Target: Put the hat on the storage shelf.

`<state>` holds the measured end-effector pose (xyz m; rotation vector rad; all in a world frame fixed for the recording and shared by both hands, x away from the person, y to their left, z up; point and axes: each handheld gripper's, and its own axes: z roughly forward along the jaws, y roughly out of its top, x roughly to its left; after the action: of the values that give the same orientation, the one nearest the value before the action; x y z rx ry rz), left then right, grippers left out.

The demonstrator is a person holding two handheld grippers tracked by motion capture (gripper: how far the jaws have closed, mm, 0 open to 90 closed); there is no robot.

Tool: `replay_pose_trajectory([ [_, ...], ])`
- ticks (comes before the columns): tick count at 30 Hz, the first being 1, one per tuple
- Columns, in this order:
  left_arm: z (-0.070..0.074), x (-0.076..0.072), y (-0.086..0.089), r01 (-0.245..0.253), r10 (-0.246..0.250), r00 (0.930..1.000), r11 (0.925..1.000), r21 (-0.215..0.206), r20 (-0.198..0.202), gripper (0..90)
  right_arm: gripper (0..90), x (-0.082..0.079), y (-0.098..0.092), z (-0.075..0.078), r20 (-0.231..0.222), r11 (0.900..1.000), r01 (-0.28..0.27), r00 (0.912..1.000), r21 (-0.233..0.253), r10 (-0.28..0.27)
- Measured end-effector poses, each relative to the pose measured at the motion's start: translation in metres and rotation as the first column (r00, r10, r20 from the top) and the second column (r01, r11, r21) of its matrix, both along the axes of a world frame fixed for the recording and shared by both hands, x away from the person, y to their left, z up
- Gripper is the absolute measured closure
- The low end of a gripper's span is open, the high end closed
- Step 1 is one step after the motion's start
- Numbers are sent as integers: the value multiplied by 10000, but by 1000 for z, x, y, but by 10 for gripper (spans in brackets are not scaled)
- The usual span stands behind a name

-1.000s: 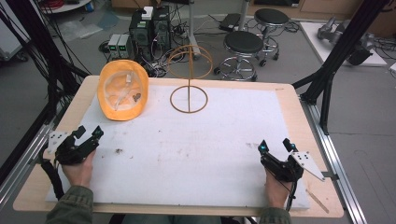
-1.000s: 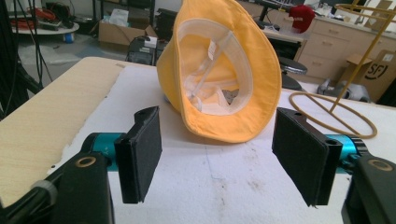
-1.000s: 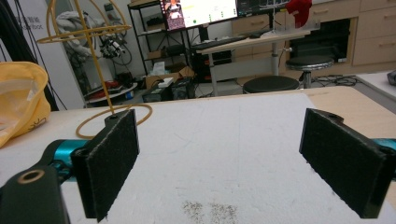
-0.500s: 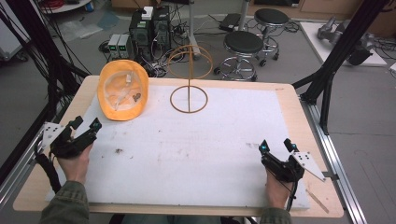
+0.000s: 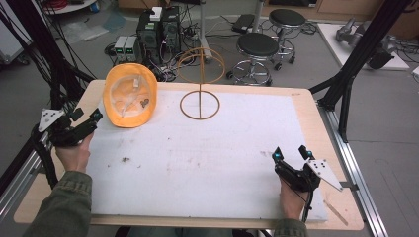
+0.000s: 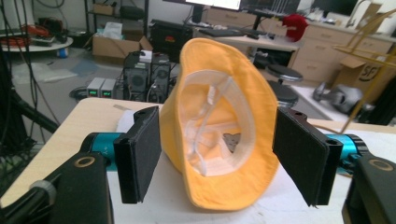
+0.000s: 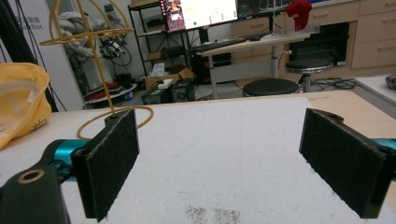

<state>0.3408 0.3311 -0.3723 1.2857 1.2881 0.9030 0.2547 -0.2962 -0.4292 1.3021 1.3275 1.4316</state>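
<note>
High view: the left gripper [image 5: 84, 121] sits at the worktop's [image 5: 316, 118] near-left edge, held in a hand [image 5: 74, 153] with a green sleeve [image 5: 62, 207] behind it. Its jaws stand apart and hold nothing. Just ahead of its tips and a little to their right lies the hat [image 5: 131, 96], orange-yellow, tipped so its pale lining faces up and toward the gripper. Hat and gripper are near but not touching.

Left gripper view: the hat [image 6: 219, 126] stands straight ahead between the two open pads [image 6: 144, 149], beyond them rather than inside them. Its opening faces the camera, with white lining and straps visible inside. It rests on the white mat [image 6: 299, 205] that covers the worktop.

Beyond the hat, to the right of the left gripper, stands a wire stand [image 5: 200, 89]: a ring on the mat, an upright rod, and a second ring on top.

The right gripper [image 5: 291, 155] rests at the near-right part of the mat [image 5: 222, 163], well apart from the hat, its jaws also apart and empty. In the right gripper view the hat [image 7: 21, 102] shows far off to the left of its pads [image 7: 114, 154], with the stand [image 7: 100, 70] ahead-left between them, and bare mat [image 7: 224, 154] directly ahead.
</note>
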Motion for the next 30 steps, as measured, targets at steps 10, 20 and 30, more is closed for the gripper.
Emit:
replay_pose_trajectory([
  [10, -4, 35, 0, 245, -235, 9959, 9996, 105, -871, 352, 108, 2, 1, 0, -61, 10000, -69, 10000, 17, 70],
  [20, -4, 67, 1, 47, -18, 9918, 9997, 222, -1281, 332, 108, 2, 2, 1, -22, 9999, -113, 9999, 54, 113],
  [30, -2, 104, 2, 302, -207, 9808, 9985, 458, -1941, 365, 108, 5, 6, 1, -145, 9997, -254, 9996, 15, 254],
])
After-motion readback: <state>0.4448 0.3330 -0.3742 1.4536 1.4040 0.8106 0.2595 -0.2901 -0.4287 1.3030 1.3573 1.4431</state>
